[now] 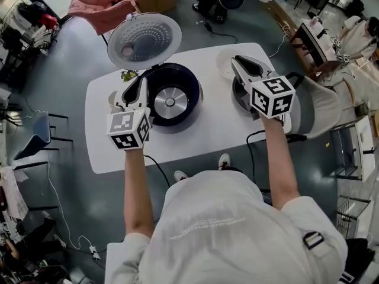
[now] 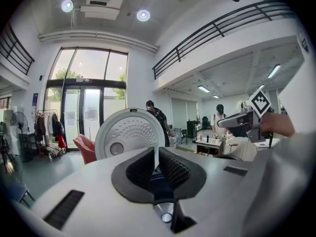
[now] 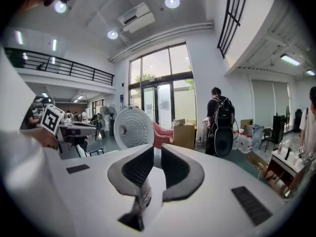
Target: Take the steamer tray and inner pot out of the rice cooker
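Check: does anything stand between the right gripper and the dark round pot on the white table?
Nothing visible does. In the head view the right gripper hangs over the dark round pot on the white table, its jaws empty.

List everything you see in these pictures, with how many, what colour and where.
table: one, white, mid-floor
rice cooker: one, dark blue, on the table's left half, open, heating plate bare
lid: one, white, raised behind the cooker
pot: one, dark, on the table's right half
tray: one, white, round, behind the pot
cable: one, black, below the table's front edge
chair: one, pink, beyond the table
left claw: one, white with black pads, slim gap, empty
right claw: one, white with black pads, slim gap, empty
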A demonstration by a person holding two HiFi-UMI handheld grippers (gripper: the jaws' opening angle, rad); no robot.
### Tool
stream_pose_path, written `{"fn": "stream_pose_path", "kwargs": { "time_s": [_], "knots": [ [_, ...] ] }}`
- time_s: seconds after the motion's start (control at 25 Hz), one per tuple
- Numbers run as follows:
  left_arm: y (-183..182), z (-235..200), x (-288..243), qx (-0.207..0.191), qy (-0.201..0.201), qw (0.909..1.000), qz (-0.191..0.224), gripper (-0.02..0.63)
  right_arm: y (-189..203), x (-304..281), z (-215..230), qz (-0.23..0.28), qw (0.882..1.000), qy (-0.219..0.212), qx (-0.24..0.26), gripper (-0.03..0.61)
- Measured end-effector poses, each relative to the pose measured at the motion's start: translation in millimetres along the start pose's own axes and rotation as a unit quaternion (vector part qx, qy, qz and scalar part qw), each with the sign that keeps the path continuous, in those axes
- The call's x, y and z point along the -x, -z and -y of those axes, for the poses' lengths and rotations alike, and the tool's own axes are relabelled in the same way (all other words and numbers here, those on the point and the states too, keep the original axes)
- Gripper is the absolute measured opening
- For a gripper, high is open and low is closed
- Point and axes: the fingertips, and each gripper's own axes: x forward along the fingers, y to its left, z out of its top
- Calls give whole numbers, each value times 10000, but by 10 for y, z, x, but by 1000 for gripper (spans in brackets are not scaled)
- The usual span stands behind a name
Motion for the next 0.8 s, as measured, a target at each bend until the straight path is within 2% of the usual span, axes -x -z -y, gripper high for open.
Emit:
{"fn": "stream_pose_path", "kwargs": {
  "time_s": [0.12,0.36,0.6,0.8],
  "knots": [
    [-35,-98,100,-176,-125,9998,55,23,-46,-60,-149,-14,9995,-76,296,52],
    [-160,-201,267,-552,-196,9982,156,14,-230,-74,-444,179,9973,-400,585,26],
    [-316,-127,384,-714,-182,9967,333,14,-379,-21,-630,317,9929,-498,1034,25],
    [-400,-76,456,-731,-139,9961,474,14,-418,7,-726,369,9909,-558,1166,25]
  ]
}}
